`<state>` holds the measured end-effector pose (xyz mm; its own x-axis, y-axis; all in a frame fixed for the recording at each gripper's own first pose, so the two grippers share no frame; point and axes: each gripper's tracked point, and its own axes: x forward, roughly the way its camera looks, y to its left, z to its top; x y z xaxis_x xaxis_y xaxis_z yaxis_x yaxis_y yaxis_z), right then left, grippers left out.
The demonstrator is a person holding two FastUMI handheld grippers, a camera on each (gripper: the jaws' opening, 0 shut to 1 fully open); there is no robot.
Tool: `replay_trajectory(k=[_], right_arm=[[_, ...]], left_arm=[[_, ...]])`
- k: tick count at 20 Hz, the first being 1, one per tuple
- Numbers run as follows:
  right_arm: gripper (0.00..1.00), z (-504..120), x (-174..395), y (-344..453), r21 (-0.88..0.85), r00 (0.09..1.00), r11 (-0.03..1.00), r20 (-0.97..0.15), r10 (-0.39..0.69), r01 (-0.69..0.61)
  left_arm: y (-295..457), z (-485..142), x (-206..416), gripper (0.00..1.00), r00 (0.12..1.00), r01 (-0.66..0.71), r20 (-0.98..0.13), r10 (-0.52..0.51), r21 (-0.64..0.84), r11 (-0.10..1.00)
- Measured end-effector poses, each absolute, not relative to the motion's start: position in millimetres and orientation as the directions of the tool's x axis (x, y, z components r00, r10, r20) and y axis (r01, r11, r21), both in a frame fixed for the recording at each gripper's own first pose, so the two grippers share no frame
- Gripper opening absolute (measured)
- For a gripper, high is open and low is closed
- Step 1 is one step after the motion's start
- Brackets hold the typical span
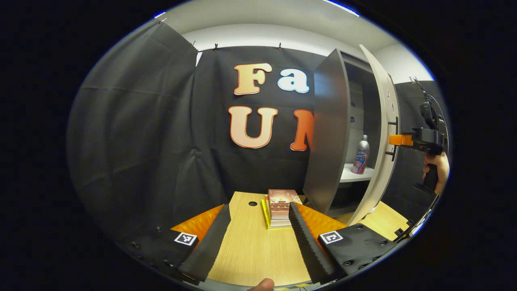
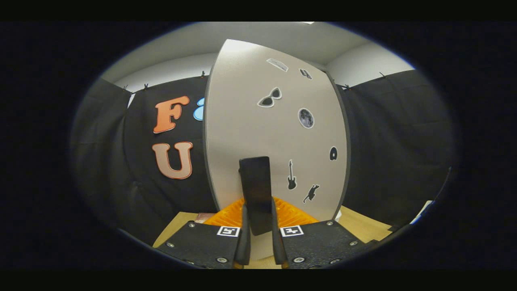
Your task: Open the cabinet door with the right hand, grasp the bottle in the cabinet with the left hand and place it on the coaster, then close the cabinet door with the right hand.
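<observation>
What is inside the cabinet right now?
A bottle stands upright on the cabinet's white shelf. The open door and the cabinet's side wall cover the rest of the inside, so anything else there is hidden.

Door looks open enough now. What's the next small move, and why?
Probably reach the left tongs forward and to the right toward the bottle. The door stands swung open with the right tongs clamped on its handle, the bottle stands upright on the shelf, and the left tongs are open, low over the table, holding nothing.
</observation>
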<state>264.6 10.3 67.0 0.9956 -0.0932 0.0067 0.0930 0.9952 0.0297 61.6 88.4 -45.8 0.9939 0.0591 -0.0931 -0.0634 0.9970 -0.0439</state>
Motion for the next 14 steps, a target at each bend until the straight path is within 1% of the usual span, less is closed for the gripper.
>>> replay_trajectory(k=[1,2,6,7,8,9,10,11,12,14], right_arm=[[0.19,67.6,261.7,7.5,0.03,0.995,0.995,0.008,-0.095,0.095],[0.22,68.1,259.9,3.5,0.033,0.996,0.995,0.013,-0.094,0.093],[0.22,66.6,252.9,-5.9,0.045,0.997,0.996,0.021,-0.079,0.078],[0.19,66.4,249.4,-9.3,0.05,0.997,0.996,0.021,-0.074,0.073],[0.19,66.1,248.1,-10.9,0.051,0.998,0.997,0.019,-0.064,0.063],[0.22,66.2,246.3,-14.2,0.054,0.998,0.997,0.025,-0.053,0.051],[0.17,66.1,242.7,-16.8,0.065,0.999,0.997,0.027,-0.04,0.039],[0.21,66.9,240.1,-19.5,0.071,0.999,0.997,0.031,-0.024,0.021],[0.18,65.3,237.1,-22.6,0.08,0.999,0.997,0.034,-0.008,0.006],[0.19,65.6,230.5,-29.4,0.081,0.999,0.997,0.039,0.012,-0.015]], left_arm=[[84.8,-44.4,60.3,0.95,0.995,-0.059,-0.088,0.055,-0.043,0.997],[79.8,-42.1,58.5,0.95,0.995,-0.053,-0.083,0.049,-0.041,0.998],[58.7,-33.4,51.3,0.94,0.996,-0.055,-0.066,0.053,-0.024,0.998],[53.6,-33.2,47.9,0.94,0.996,-0.059,-0.065,0.058,-0.02,0.998],[46.7,-29.3,45.0,0.96,0.997,-0.061,-0.054,0.06,-0.02,0.998],[39.6,-25.9,41.7,0.95,0.997,-0.065,-0.048,0.064,-0.017,0.998],[31.7,-26.2,38.6,0.96,0.996,-0.07,-0.053,0.069,-0.008,0.998],[23.0,-28.7,34.6,0.96,0.996,-0.073,-0.055,0.073,-0.002,0.997],[12.6,-29.1,32.0,0.95,0.995,-0.077,-0.059,0.077,0.002,0.997],[-7.5,-32.9,22.4,0.96,0.994,-0.079,-0.073,0.08,0.014,0.997]])
